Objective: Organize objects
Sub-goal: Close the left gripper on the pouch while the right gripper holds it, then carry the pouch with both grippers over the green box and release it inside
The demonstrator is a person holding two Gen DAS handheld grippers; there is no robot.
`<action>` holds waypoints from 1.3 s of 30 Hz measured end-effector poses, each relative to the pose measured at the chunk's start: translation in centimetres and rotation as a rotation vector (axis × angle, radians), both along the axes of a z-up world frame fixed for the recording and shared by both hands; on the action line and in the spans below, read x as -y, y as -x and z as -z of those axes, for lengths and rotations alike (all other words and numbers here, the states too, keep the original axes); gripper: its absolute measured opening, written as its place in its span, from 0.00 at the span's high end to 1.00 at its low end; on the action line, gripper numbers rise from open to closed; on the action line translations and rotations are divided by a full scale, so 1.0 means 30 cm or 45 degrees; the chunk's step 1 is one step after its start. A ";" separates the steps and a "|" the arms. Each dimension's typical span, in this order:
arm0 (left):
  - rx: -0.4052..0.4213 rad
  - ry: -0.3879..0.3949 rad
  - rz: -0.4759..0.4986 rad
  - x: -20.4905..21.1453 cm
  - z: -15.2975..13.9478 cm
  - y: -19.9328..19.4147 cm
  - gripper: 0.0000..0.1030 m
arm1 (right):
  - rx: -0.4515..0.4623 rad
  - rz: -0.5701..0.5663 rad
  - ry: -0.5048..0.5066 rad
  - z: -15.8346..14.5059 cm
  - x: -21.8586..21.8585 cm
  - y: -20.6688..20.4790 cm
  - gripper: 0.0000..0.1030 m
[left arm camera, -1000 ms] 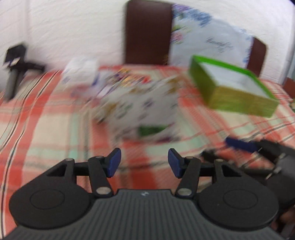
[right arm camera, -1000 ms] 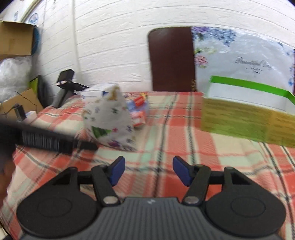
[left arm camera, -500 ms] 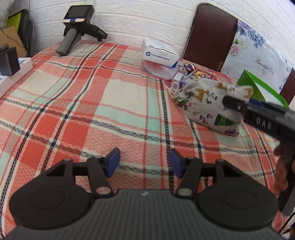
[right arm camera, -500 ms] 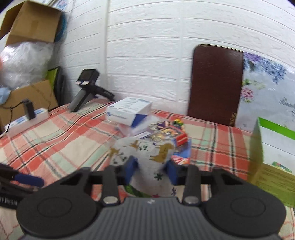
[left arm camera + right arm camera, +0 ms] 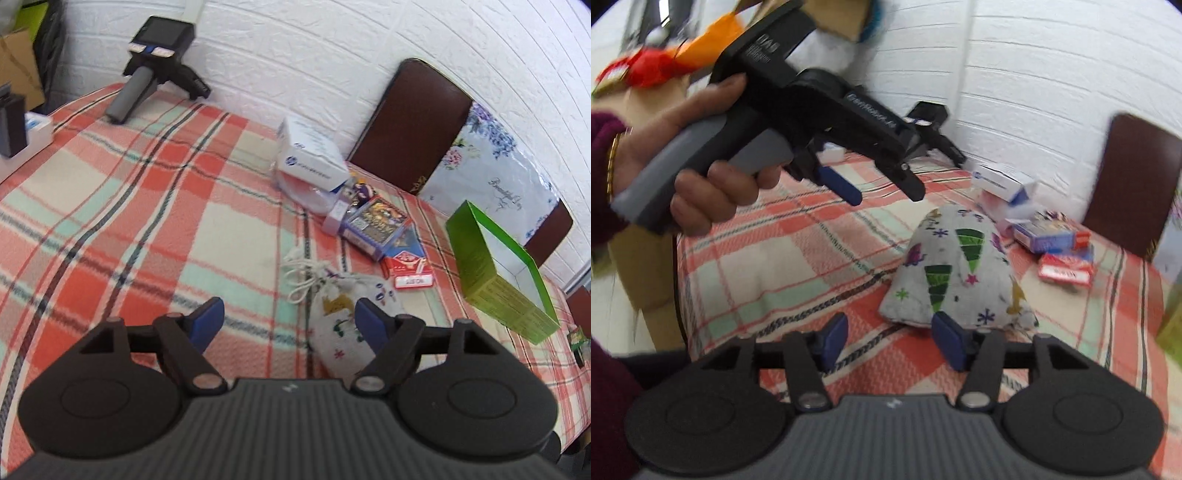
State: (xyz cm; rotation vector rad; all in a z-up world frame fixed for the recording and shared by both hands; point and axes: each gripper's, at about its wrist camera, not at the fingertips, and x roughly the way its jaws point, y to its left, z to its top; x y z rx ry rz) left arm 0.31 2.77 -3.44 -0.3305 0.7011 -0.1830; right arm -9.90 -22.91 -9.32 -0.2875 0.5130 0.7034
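**Lining up on the pouch from two sides**

Starting at the left gripper [image 5: 290, 325]: its jaws stand apart and are opening, with only tablecloth [image 5: 110, 206] showing between the blue pads. The pouch [image 5: 345, 321], a white drawstring bag printed with small figures, lies just ahead and off to the right pad's side; that pad overlaps its near edge in the left wrist view, though whether they touch cannot be told. The pouch's long axis runs away from the camera, with the cord loops [image 5: 303, 273] at the far end and the fat body nearest the jaws.

At the right gripper [image 5: 890, 341], the jaws are also apart and opening, with nothing between them. Here the pouch [image 5: 956, 273] sits just beyond the right-hand pad and rises to a peak, again off-centre to the right. Above and to the left in this view, the person's hand [image 5: 698, 177] holds the other gripper over the cloth.

Further out, past the pouch, lie a purple card box [image 5: 373, 229] and a red pack [image 5: 406, 271], touching one another, with a white carton [image 5: 314, 158] behind them. The open green box [image 5: 498, 269] stands well apart to the right, the likely place for these things.

By my reading, both grippers are near the pouch, and either would need to shift right to centre it before closing across its short width.
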 end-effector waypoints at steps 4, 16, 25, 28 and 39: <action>0.025 -0.057 0.075 0.065 -0.002 -0.068 0.22 | -0.056 0.182 -0.154 -0.024 0.048 -0.052 0.12; -0.013 -0.024 0.244 0.167 0.059 -0.113 0.49 | -0.197 0.345 -0.166 0.024 0.017 -0.164 0.44; -0.039 0.004 0.332 0.337 0.042 -0.003 0.49 | -0.173 0.394 -0.120 -0.001 0.169 -0.032 0.51; -0.040 0.000 0.414 0.448 0.039 0.016 0.49 | -0.165 0.473 -0.104 -0.008 0.257 0.017 0.51; -0.036 -0.053 0.712 0.865 0.017 0.032 0.49 | -0.134 0.819 -0.106 -0.035 0.569 0.161 0.54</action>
